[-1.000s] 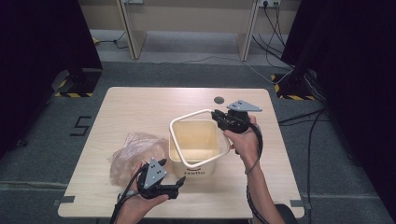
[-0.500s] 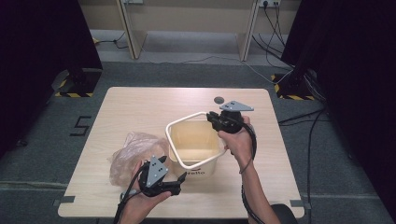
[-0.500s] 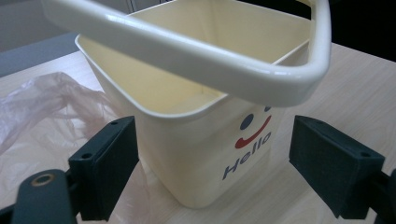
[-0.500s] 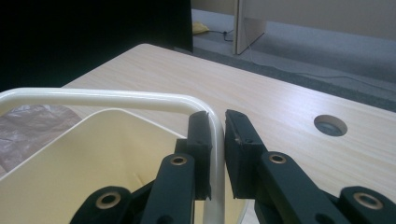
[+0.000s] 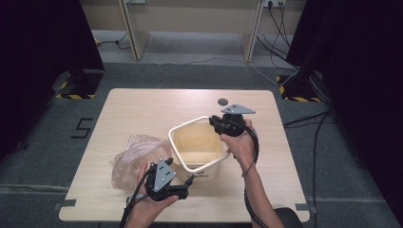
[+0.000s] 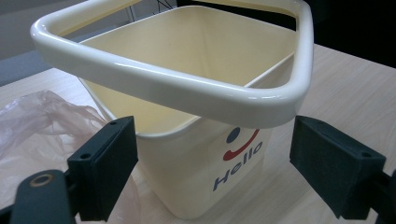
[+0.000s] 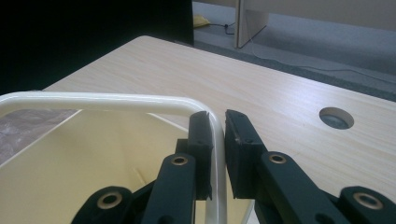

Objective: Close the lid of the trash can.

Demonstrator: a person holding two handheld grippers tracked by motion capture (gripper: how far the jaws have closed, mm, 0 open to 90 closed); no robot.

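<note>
Cream plastic made up the bin [image 5: 197, 154] at the middle of the desk [image 5: 142, 109], and dark blue lettering on its near wall read "Hello" [image 6: 237, 167] under a blue dot and a red curve like a smile. That print was clear in the left gripper view; from the high view it was a small dark smudge low on the wall. A separate white rim ring [image 5: 190, 137] sat tilted above the bin's mouth. The right tongs [image 7: 217, 140] were clamped on the thin edge of that ring at its far corner, a pad on each side, as the right gripper view showed. The left tongs [image 6: 212, 161] stood wide apart, one pad to each side of the bin's near corner, touching nothing. A crumpled clear plastic bag [image 5: 133, 156] lay just beside the bin on its left, cut off in the left gripper view. A round hole [image 7: 335, 117] in the desk lay beyond the right tongs.
</note>
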